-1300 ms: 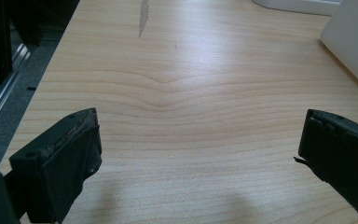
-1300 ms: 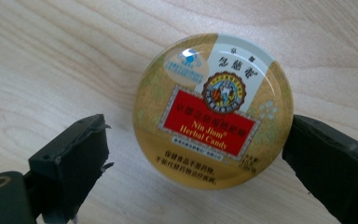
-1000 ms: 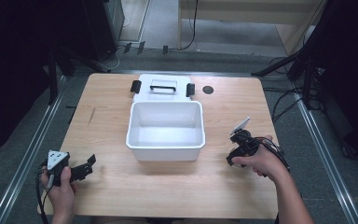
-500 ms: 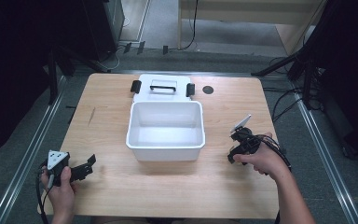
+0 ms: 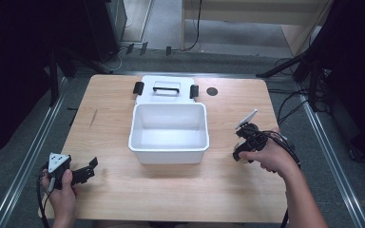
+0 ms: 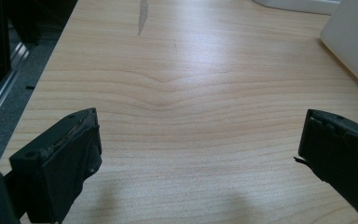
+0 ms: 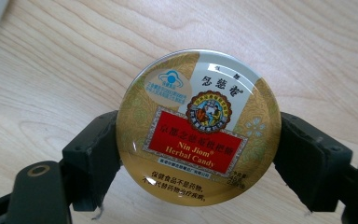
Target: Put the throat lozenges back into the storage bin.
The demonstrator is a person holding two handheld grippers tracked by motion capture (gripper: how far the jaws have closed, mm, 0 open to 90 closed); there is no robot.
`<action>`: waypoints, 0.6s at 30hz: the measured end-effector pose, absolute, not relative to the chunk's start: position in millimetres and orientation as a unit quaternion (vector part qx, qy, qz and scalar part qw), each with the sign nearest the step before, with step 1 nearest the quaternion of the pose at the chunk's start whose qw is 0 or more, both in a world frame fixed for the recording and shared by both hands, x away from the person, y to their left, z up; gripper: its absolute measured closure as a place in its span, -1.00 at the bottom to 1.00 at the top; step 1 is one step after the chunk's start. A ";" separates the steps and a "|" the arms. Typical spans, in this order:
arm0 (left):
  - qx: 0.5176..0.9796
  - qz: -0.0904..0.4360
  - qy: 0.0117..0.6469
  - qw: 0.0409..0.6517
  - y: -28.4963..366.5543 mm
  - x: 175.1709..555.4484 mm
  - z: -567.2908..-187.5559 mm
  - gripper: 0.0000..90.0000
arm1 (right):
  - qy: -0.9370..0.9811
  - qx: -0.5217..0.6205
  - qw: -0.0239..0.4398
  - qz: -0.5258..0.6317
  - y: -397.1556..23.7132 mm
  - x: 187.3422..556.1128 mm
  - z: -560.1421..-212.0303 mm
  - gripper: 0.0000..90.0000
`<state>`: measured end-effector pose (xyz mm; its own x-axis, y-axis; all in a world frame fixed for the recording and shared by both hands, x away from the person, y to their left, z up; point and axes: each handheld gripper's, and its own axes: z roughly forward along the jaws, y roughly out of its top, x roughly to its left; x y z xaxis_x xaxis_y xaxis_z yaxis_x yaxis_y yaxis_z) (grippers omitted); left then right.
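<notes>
Your right gripper (image 7: 198, 154) had just been closing and clenched a round, gold-coloured metal candy tin (image 7: 198, 128) by its rim, lid facing the camera, above the light wooden table (image 5: 171, 199) to the right of the open white plastic box (image 5: 168, 130). Your left gripper (image 6: 198, 154) stood released, jaws wide apart over bare wood at the near left corner.

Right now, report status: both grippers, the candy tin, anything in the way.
Right gripper shut on candy tin, off the table. Left gripper open, empty. White bin open; path clear.
</notes>
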<state>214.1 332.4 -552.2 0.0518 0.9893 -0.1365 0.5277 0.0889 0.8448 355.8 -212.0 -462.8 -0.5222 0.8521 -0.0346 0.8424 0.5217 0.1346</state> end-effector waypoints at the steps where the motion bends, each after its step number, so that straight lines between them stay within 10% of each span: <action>1: 0.608 0.292 0.623 0.395 332.4 214.1 -552.2 -1.00 | 0.872 0.485 0.047 0.050 -211.5 356.3 -460.5 -0.55; 18: 0.608 0.290 0.624 0.396 332.6 214.4 -552.4 -1.00 | 0.885 0.460 0.039 0.065 -199.0 365.1 -422.5 -0.55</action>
<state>214.4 332.6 -552.4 0.0527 0.9885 -0.1417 0.5283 0.0927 0.8439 365.1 -199.0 -422.5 -0.5733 0.8193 -0.0093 0.8092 0.5679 0.1509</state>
